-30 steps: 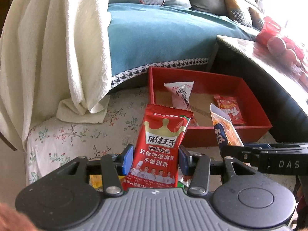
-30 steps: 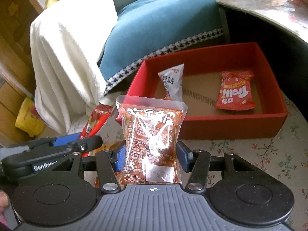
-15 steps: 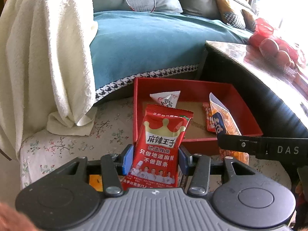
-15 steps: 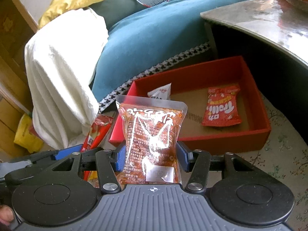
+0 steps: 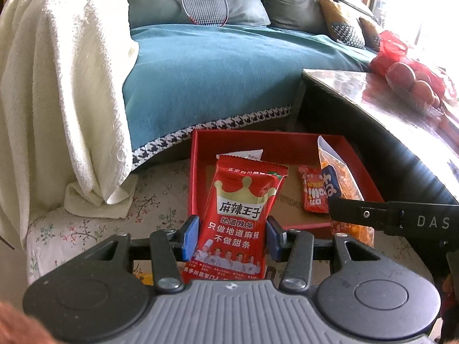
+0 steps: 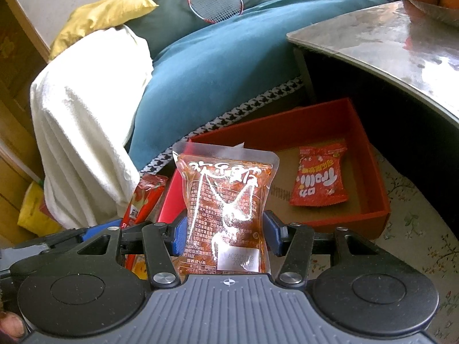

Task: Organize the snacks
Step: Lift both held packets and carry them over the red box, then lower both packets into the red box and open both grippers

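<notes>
The left claw (image 5: 233, 236) is squeezed shut on a tall red snack packet with a gold crown and white writing (image 5: 240, 220), and its two blue pads press on the packet's two sides. The packet stands up straight between the fingers, in front of the low red cardboard box with a brown floor (image 5: 258, 140). The right claw (image 6: 225, 236) is closed tight on a clear plastic pouch full of orange-red spicy food (image 6: 226, 215), which also stands upright. The pouch is held on the near side of the red box, and it hides part of the box's left corner. Inside the box a small red crinkly candy bag with white letters (image 6: 320, 182) lies flat on the brown floor, near the right wall. A white wrapped snack (image 5: 248, 154) sits further back in the box, but only its top edge shows, so it is hard to tell how it lies. The box rests on a cloth with little flowers (image 5: 155, 203). A fluffy white towel (image 5: 63, 94) hangs down on the left, next to a blue sofa cover (image 5: 206, 77). A red badminton racket (image 5: 204, 5) leans on the sofa cushions. A shiny grey table (image 6: 381, 46) stands to the right of the box.
</notes>
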`<state>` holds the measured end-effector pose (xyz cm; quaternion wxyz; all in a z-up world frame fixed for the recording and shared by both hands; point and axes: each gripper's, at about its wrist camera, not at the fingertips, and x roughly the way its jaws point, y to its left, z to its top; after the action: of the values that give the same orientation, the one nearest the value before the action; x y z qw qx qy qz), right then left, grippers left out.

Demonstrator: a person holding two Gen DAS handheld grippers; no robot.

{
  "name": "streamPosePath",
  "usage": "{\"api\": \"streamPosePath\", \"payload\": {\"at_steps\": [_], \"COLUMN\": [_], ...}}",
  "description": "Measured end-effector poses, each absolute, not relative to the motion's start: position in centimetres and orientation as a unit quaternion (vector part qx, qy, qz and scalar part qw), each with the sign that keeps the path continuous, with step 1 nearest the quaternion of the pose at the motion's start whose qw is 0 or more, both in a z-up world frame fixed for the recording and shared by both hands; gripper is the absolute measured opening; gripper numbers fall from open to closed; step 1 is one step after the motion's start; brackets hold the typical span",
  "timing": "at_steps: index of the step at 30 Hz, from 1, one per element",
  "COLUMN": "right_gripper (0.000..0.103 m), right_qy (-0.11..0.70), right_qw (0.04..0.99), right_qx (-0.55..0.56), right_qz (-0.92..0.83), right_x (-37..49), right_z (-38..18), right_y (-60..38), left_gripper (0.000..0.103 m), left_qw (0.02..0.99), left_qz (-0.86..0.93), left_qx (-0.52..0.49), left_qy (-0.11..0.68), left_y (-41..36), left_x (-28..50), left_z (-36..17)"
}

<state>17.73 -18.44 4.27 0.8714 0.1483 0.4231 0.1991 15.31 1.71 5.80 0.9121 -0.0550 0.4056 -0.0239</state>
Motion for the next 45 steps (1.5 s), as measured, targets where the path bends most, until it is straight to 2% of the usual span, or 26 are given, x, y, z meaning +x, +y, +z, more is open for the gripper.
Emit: {"api": "streamPosePath", "payload": {"at_steps": [22, 45], "right_gripper": [0.061, 0.062], "right_qy": [0.412, 0.472], "right_qw": [0.887, 0.868], "right_qx": [0.144, 0.102], "right_qz": [0.148, 0.119], "right_x": [23.2, 28.2], "right_z": [4.2, -1.0], "right_y": [-19.7, -17.4], "left_gripper": [0.041, 0.042], "left_qw": [0.918, 0.889], "left_qz": [-0.005, 0.007], "left_qx": [-0.049, -0.024], "left_qy": [0.392, 0.457], "left_y": [0.7, -0.9], "left_x": [20.8, 25.5], "left_z": [5.7, -0.6]}}
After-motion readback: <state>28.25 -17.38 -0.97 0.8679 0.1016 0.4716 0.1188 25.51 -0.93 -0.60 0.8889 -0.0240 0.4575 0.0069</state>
